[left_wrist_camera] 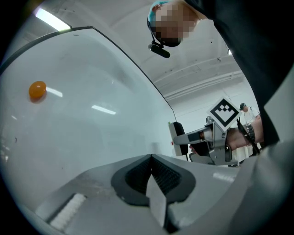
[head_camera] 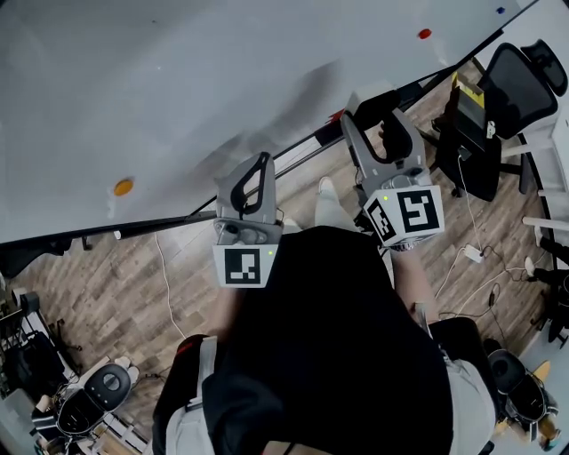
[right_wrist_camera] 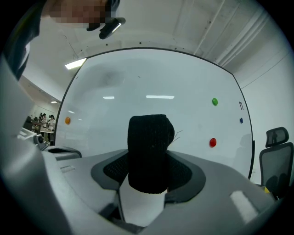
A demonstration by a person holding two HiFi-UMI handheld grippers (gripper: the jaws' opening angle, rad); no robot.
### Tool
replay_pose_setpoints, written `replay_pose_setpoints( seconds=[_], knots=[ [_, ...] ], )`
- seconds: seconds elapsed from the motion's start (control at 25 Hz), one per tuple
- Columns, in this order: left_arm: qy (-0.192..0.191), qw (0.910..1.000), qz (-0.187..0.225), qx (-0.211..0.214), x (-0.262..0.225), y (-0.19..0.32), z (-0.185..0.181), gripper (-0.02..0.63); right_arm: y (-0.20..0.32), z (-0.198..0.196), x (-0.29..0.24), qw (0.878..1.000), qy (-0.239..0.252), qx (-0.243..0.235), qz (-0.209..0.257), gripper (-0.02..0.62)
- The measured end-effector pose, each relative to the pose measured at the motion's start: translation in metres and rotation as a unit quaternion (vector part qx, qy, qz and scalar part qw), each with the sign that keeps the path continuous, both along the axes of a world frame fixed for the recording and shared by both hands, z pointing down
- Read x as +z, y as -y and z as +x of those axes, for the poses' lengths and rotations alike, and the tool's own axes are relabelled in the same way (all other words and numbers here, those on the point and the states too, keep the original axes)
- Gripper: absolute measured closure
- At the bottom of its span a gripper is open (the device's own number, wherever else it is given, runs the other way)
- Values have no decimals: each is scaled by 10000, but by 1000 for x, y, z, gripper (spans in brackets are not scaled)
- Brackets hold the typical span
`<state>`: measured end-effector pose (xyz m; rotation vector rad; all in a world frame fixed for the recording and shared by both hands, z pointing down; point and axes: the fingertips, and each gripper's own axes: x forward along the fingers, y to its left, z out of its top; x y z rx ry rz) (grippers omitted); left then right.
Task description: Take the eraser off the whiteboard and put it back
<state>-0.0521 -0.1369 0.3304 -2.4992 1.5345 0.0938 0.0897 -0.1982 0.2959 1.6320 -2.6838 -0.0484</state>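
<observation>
Your right gripper clamps the eraser, black felt forward and white body behind, with the fingers pressed to its 2 sides. It sits close to the lower edge of the whiteboard; whether felt meets board cannot be told. Your left gripper hovers just beside, its fingers closed together on nothing. The board carries 4 dots: an orange magnet, a red magnet, a blue magnet and a green magnet. In the right gripper view the eraser blocks the board's middle. In the head view your black top hides much of the wood floor. An office chair stands past the board's right end.
</observation>
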Motion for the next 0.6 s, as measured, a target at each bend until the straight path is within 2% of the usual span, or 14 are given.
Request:
replay_pose_setpoints(
  seconds=[0.24, 0.6],
  knots=[
    [10, 9999, -131, -58, 5, 9, 7, 604, 19, 11, -11, 9999, -44, -8, 151, 364],
    [112, 9998, -115, -107, 7, 28, 20, 604, 52, 25, -16, 9998, -11, -83, 185, 364]
  ],
)
